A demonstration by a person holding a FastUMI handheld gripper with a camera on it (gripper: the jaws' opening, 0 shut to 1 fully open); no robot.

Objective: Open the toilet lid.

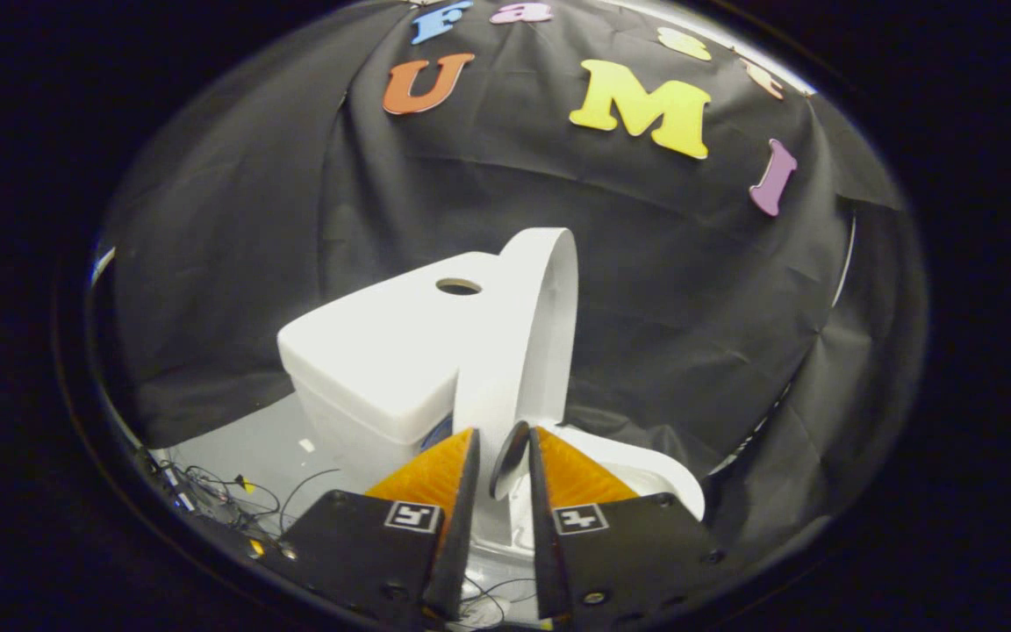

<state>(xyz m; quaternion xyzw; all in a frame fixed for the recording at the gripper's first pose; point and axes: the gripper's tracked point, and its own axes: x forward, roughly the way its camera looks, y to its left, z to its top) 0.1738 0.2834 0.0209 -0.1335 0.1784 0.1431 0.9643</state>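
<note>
Gripper [502, 456] is pointing forward and slightly up, its two fingers [462, 491] sitting close together with only a narrow gap between the tips. Fingers are standing nearly parallel, tips converging a little. Something thin and dark is sitting in the gap near the tips; cannot tell whether both fingers are pressing on it. Each finger base is carrying a square marker tag [412, 516]. Holding hand is out of sight.
</note>
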